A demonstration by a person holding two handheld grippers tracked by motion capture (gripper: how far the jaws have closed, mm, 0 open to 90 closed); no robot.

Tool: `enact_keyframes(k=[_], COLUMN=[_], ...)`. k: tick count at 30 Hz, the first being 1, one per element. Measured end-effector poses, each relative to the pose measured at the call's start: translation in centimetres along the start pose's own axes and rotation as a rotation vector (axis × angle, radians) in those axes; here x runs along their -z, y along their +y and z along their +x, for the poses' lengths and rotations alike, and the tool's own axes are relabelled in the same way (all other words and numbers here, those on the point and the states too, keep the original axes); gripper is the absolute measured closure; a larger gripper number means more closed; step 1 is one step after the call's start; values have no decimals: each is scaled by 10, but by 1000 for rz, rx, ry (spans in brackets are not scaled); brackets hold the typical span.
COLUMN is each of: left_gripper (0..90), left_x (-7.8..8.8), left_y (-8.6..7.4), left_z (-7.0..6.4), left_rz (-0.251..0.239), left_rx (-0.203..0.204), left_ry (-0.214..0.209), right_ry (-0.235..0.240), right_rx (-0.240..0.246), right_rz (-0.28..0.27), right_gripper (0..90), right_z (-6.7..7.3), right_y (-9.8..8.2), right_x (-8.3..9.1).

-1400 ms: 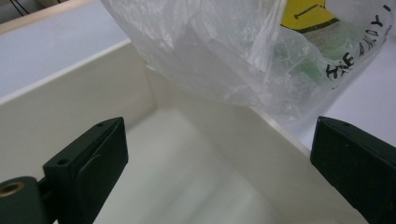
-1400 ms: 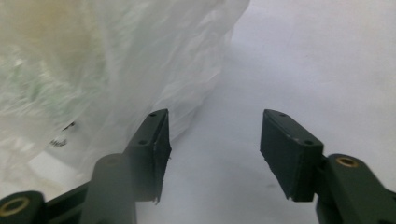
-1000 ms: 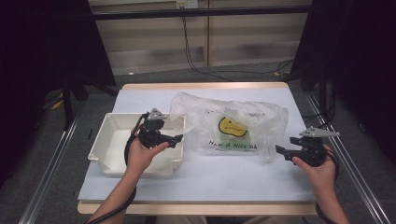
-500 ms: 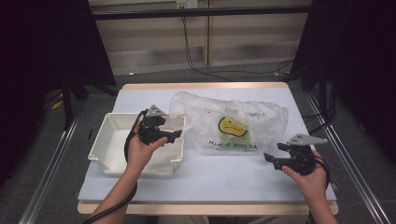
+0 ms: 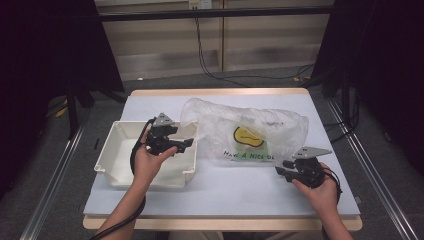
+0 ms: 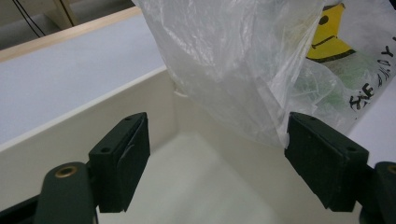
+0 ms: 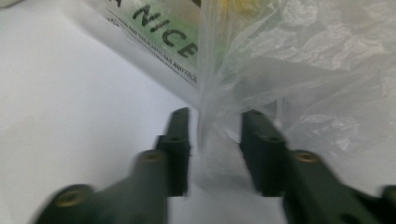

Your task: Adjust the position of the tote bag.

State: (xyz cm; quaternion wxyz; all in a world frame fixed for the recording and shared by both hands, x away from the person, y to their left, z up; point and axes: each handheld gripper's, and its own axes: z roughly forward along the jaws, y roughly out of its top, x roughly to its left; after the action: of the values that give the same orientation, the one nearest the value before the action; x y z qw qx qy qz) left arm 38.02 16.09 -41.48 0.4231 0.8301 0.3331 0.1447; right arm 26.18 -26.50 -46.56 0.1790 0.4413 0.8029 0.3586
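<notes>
Between right hand-held gripper [image 7: 212, 154] jaws: edge of crinkled clear plastic bag with yellow smiley print [image 5: 250, 135], jaws just closing, not yet pinched.
Light, limp, slippery film; pinch a gathered fold near the edge. Left hand-held gripper [image 6: 217, 161] open over white plastic bin [image 5: 112, 152].

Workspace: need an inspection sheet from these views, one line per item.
Surface: white table top with a wooden edge, level.
Job's things: clear plastic bag with a yellow smiley print, lying crumpled at mid table; its left end hangs over a corner of the white bin, which sits at the left.
Clutter: nothing seen.
Grippers: left gripper open over the bin, one jaw next to the bag's edge; right gripper jaws have just been closing, with a fold of the bag between them and a gap on each side.
Cables: black cable loops from the left gripper.
Surroundings: dark curtains, metal rails, floor wiring behind.
</notes>
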Motion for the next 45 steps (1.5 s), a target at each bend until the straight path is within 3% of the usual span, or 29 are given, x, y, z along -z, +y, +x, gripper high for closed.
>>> enact_keyframes(k=[4,8,13,15,16,18,20,21,24,28,33,36,45], left_gripper=[204,197,225,328,360,485,550,622,738,843,864,867,881], left_x=[0,4,0,-3,-4,-4,-4,-3,-3,-1,6,10,19], left_y=[-4,-4,0,1,1,3,4,4,5,5,3,0,-11], left_z=[3,5,1,0,-1,-1,-1,-1,0,1,1,5,14], left_rz=[3,-19,-30,-21,-27,-9,0,4,14,25,52,48,76], left_rx=[53,49,48,22,23,21,12,34,46,54,58,85,107], left_ry=[2,-12,-29,-54,-39,-70,-76,-98,-126,-151,-192,-206,-200], right_ry=[6,-9,3,6,9,12,22,21,15,10,5,1,-8], right_rx=[-20,-38,-72,-78,-81,-89,-102,-112,-127,-142,-180,-201,-250], right_rz=[20,13,-26,-37,-39,-46,-53,-57,-62,-63,-57,-55,-68], right_gripper=[864,889,892,892,892,892,892,892,892,893,894,894,894], right_z=[-4,-7,-13,-15,-16,-17,-19,-20,-24,-29,-37,-44,-58], right_y=[-1,-2,-2,-3,-3,-4,-4,-5,-4,-6,-9,-10,-12], right_x=[-5,-2,6,8,8,9,10,11,14,16,16,19,21])
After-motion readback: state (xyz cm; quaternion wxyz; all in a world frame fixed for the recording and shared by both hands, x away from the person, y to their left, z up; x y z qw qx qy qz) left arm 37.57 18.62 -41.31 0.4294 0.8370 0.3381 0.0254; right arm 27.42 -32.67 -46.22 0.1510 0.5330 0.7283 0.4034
